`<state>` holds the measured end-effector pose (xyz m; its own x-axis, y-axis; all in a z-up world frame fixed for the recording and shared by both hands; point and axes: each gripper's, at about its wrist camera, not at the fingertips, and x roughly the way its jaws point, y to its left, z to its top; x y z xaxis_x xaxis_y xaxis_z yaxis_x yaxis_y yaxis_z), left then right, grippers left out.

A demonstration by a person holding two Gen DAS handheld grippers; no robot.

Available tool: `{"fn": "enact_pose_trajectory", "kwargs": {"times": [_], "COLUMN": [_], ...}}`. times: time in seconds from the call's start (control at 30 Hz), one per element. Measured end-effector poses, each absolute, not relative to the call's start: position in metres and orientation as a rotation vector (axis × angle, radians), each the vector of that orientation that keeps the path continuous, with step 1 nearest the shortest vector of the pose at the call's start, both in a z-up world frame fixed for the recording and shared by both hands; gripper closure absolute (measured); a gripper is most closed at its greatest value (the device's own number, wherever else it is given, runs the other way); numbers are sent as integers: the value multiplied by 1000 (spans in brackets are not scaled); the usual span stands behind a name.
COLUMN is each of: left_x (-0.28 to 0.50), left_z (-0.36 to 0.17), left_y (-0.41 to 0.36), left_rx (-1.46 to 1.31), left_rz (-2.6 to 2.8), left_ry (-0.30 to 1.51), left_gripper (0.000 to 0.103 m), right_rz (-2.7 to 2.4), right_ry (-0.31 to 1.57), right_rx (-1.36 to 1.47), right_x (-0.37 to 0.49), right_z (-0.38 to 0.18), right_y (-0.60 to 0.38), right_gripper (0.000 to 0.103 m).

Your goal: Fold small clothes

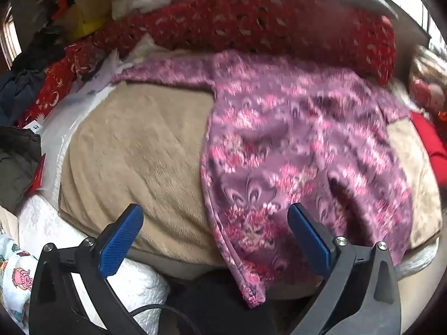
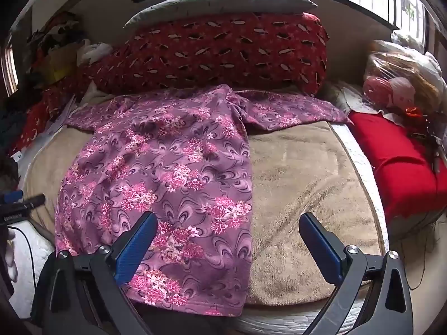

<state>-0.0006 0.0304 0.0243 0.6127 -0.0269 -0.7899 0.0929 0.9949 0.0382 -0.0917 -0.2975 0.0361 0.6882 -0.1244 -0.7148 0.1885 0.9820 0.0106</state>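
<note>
A purple garment with pink flowers (image 1: 293, 150) lies spread on a tan blanket (image 1: 139, 150) on the bed, sleeves out to both sides at the far end, its hem hanging over the near edge. It also shows in the right wrist view (image 2: 167, 173). My left gripper (image 1: 215, 223) is open and empty, just above the garment's near left edge. My right gripper (image 2: 227, 234) is open and empty, above the garment's near right edge and the tan blanket (image 2: 307, 184). The left gripper's tip shows at the far left of the right wrist view (image 2: 16, 201).
A long red patterned pillow (image 2: 223, 53) and a grey pillow (image 2: 223, 0) lie at the head of the bed. A red cushion (image 2: 399, 162) and a plastic-wrapped doll (image 2: 396, 83) sit right. Piled clothes (image 1: 25, 83) sit left. A white quilt (image 1: 44, 223) is at the near left corner.
</note>
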Motion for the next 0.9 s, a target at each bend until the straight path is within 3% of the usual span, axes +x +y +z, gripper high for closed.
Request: {"fn": "enact_pose_trajectory", "kwargs": {"times": [0.9], "left_x": [-63], "left_z": [46], "left_y": [-28], "left_rx": [189], "left_rz": [-156], "left_ry": [747], "left_gripper": [0], "right_rz": [-201], "right_ry": [707], "right_rx": [119], "right_x": [-130], "right_z": [44], "right_y": [-303], "right_gripper": [3]}}
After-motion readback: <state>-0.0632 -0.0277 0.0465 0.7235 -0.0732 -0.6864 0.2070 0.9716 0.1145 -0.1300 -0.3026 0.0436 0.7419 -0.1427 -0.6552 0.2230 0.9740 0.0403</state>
